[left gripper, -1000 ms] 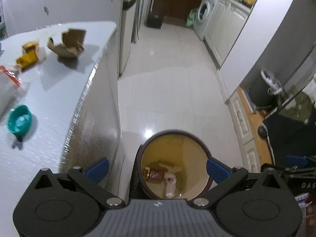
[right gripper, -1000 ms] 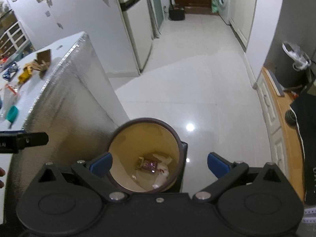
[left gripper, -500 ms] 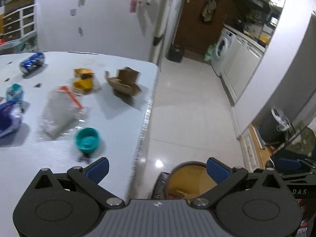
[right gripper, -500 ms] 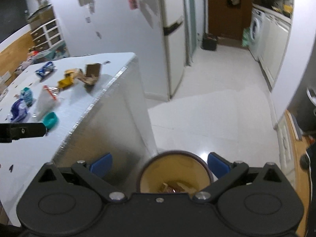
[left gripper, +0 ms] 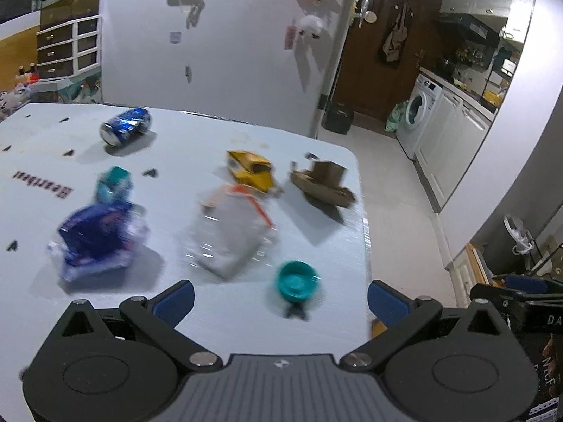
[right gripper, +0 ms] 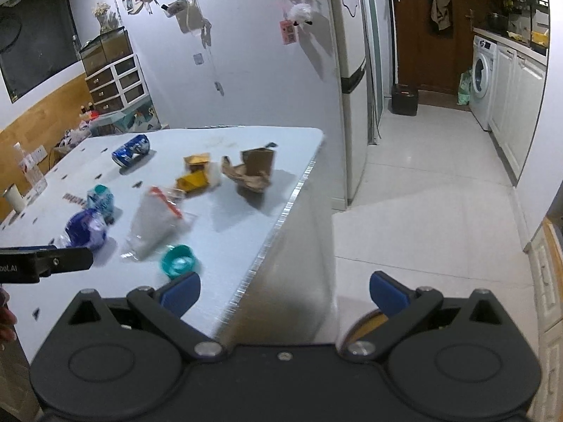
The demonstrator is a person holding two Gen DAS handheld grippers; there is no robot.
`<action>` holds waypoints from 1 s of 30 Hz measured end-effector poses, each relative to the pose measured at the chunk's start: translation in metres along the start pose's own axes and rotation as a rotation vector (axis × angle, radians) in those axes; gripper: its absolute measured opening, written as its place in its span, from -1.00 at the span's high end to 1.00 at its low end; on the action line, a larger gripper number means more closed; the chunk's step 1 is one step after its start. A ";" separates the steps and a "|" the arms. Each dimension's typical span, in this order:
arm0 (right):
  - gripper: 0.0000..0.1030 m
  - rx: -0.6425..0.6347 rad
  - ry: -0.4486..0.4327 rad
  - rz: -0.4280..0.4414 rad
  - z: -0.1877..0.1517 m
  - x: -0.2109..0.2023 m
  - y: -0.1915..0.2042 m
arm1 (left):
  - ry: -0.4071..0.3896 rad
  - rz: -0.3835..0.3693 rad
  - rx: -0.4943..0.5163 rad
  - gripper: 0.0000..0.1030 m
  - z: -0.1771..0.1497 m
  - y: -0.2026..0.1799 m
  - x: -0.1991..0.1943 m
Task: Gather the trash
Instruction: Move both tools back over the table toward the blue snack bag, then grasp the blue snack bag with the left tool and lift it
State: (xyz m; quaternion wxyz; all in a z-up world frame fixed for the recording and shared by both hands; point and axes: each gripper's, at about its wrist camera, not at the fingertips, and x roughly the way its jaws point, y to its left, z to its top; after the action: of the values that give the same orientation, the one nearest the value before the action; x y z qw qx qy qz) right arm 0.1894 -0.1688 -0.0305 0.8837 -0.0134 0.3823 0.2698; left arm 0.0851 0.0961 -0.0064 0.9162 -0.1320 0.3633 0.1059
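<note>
Trash lies on the white table: a teal cap, a clear plastic bag, a blue wrapper, a yellow carton, torn brown cardboard, a blue can and a small teal bottle. My left gripper hangs open over the table's near edge, just short of the cap. My right gripper is open past the table's corner, above the bin rim.
A fridge stands beyond the table's far corner. White tiled floor runs to a brown door and a washing machine. Drawers line the left wall. The left tool's side shows in the right wrist view.
Both grippers have risen and tilted up from over the bin toward the table. The bin has dropped nearly out of view, and the table's trash now fills the views.
</note>
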 end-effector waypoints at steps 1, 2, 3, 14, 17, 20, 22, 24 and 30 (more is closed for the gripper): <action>-1.00 0.004 -0.002 0.003 0.001 0.003 0.009 | -0.004 0.000 -0.002 -1.00 0.002 0.011 -0.001; -1.00 0.006 -0.005 0.005 0.002 0.005 0.017 | -0.008 -0.001 -0.002 -1.00 0.005 0.021 -0.001; -1.00 0.006 -0.006 0.008 0.003 0.006 0.025 | -0.014 0.001 -0.001 -1.00 0.008 0.031 -0.001; -1.00 -0.010 -0.022 0.066 0.023 0.026 0.097 | -0.064 0.022 0.050 -1.00 0.042 0.132 0.014; -1.00 -0.039 -0.031 0.071 0.028 0.030 0.114 | -0.063 0.022 0.071 -1.00 0.054 0.155 0.030; -1.00 -0.076 -0.028 0.101 0.035 0.037 0.128 | -0.043 0.014 0.086 -1.00 0.064 0.175 0.052; -1.00 -0.095 -0.028 0.112 0.038 0.042 0.135 | -0.024 0.005 0.091 -1.00 0.069 0.188 0.069; -1.00 -0.108 -0.029 0.117 0.042 0.047 0.141 | -0.001 -0.005 0.088 -1.00 0.071 0.198 0.084; -1.00 -0.208 -0.065 0.141 0.063 0.063 0.161 | 0.066 -0.067 0.031 -1.00 0.068 0.223 0.115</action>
State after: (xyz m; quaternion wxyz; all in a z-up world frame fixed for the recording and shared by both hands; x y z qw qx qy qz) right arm 0.1884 0.0123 0.0008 0.8684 -0.0691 0.3233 0.3696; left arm 0.1459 0.3393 -0.0750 0.9087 -0.1331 0.3904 0.0650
